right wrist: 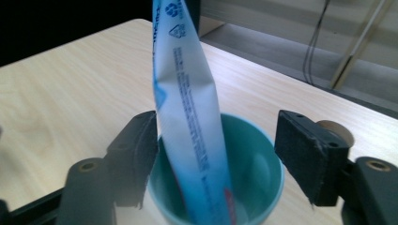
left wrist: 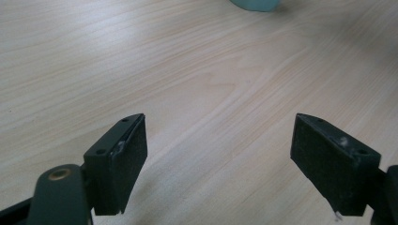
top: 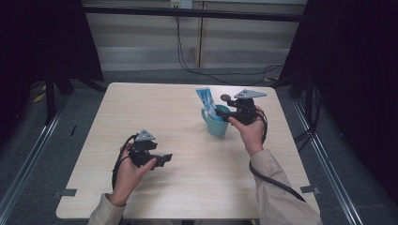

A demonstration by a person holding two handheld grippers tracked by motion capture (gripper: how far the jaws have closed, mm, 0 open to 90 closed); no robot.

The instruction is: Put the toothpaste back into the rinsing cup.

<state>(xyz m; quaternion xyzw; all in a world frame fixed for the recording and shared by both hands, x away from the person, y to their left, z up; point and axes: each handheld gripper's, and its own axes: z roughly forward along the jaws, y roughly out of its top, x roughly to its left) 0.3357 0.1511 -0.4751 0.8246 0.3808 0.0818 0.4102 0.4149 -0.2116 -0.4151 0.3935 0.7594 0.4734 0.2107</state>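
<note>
A teal cup (top: 216, 124) stands right of the table's centre, and a white and blue toothpaste tube (top: 205, 99) leans out of it. In the right gripper view the tube (right wrist: 187, 117) rises from the cup (right wrist: 253, 164) between my jaws. My right gripper (right wrist: 218, 129) is open; the left pad sits close beside the tube and the right pad stands well clear. From above, the right gripper (top: 226, 108) hovers at the cup's rim. My left gripper (top: 164, 158) rests low over the table at front left, and in its own view it (left wrist: 220, 126) is open and holds nothing.
The light wooden table (top: 187, 159) has bare room between the two hands. The cup's base (left wrist: 256, 4) shows at the top edge of the left gripper view. Dark curtains, metal floor rails and loose cables surround the table.
</note>
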